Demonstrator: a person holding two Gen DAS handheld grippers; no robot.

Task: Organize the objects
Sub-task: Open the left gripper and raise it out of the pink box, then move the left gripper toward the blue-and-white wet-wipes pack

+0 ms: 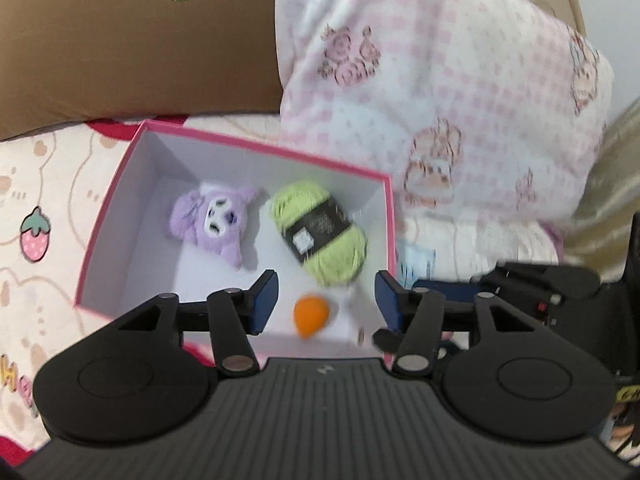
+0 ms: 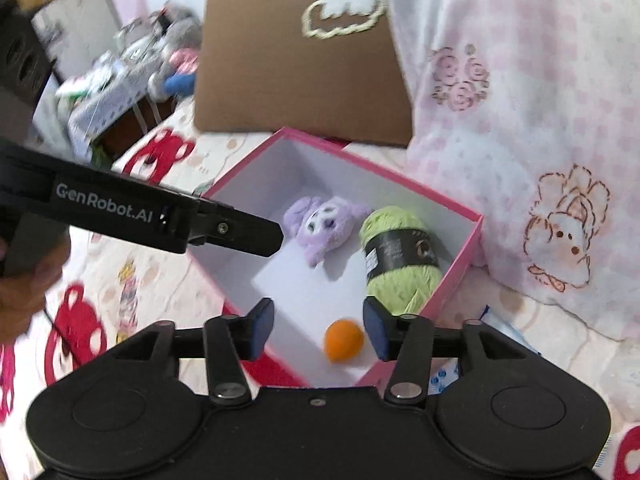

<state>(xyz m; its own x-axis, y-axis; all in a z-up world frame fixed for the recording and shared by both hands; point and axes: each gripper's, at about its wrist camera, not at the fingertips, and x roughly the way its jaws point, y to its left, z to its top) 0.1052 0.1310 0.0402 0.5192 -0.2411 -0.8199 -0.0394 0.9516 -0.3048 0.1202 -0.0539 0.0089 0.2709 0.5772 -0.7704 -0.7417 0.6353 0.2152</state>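
There, my left gripper (image 1: 325, 300) and right gripper (image 2: 319, 328) stood partly open, empty, orange ball (image 2: 344, 340) lay below them in the pink box (image 2: 464, 256).

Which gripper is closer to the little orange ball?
Neither clearly: both the left gripper and right gripper hover open above the ball, which lies in the box, untouched.
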